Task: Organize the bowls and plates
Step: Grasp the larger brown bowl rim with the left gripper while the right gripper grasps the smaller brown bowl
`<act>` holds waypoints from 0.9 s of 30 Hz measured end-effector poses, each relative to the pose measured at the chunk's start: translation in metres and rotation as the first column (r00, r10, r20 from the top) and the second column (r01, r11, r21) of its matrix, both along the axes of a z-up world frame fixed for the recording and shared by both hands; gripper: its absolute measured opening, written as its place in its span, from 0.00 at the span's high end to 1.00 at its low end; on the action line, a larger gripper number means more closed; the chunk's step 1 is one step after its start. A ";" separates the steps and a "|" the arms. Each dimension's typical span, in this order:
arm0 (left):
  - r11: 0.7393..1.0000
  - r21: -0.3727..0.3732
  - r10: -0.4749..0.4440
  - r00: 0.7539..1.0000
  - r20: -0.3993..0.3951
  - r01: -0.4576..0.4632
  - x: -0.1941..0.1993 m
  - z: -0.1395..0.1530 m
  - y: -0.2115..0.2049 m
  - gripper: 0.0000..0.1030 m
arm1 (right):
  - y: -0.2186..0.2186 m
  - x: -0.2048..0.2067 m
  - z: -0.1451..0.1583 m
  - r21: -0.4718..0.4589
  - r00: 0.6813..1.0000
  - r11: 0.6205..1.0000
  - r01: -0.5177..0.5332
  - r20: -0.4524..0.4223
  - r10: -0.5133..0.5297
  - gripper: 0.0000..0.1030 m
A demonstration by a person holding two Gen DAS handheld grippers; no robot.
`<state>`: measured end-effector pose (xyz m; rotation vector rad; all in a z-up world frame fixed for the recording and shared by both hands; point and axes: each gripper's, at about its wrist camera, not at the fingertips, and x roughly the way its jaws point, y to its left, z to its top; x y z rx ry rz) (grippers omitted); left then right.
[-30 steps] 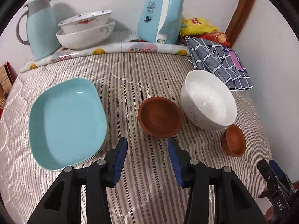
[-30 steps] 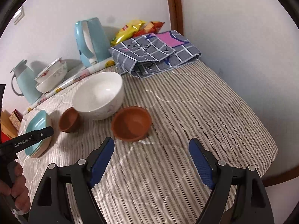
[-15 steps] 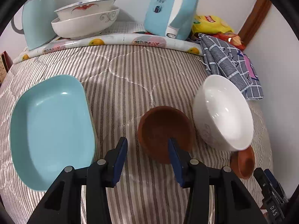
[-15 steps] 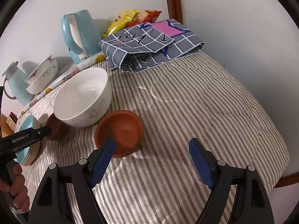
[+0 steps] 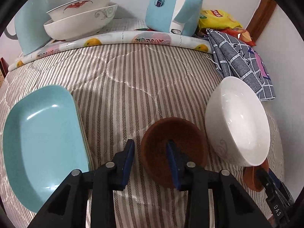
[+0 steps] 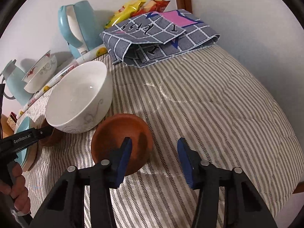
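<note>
nearest, the left gripper point(image 5: 150, 158) straddles the near rim of a brown bowl point(image 5: 182, 133), its jaws closing, pads apart. likewise the right gripper point(image 6: 154, 156) closes around a smaller brown bowl's point(image 6: 117, 131) rim. just behind both bowls stands the white bowl point(image 6: 79, 96), landmark here.

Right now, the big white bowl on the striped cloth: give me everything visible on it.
The white bowl is deep, round and glossy, ceramic by its look, with a faint grey scroll pattern on the outer wall. It is empty, stands upright on the striped cloth, and sits between two brown bowls: the larger brown bowl close by one side, the smaller brown bowl at the other. Whether they touch it cannot be told. Neither gripper is on it.
</note>
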<state>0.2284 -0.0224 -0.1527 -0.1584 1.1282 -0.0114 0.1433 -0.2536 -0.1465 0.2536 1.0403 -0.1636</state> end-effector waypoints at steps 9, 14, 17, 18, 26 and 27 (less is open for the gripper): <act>1.000 0.016 -0.009 1.000 0.007 0.009 0.009 -0.003 0.001 0.78 | 0.002 0.007 -0.008 -0.002 1.000 1.000 0.003 -0.006 -0.003 0.78; 1.000 -0.012 -0.028 0.999 0.018 0.028 0.007 -0.001 0.002 0.90 | 0.008 0.007 -0.006 0.014 1.000 1.000 -0.005 0.008 0.005 0.89; 0.999 -0.018 -0.039 0.999 0.024 0.040 0.003 0.001 0.002 0.92 | 0.010 0.004 -0.003 0.014 1.000 1.000 0.000 0.021 0.000 0.91; 0.999 -0.021 -0.040 0.999 0.024 0.041 0.002 0.002 0.002 0.92 | 0.011 0.003 -0.001 0.012 1.000 1.000 -0.003 0.023 0.002 0.92; 0.998 -0.034 -0.058 0.997 0.044 0.059 -0.015 0.016 0.001 0.92 | 0.016 -0.008 0.010 0.004 0.999 1.000 -0.008 0.044 0.008 0.93; 0.998 -0.035 -0.058 0.997 0.044 0.060 -0.017 0.017 0.001 0.92 | 0.016 -0.009 0.012 0.002 0.999 1.000 -0.004 0.046 0.004 0.93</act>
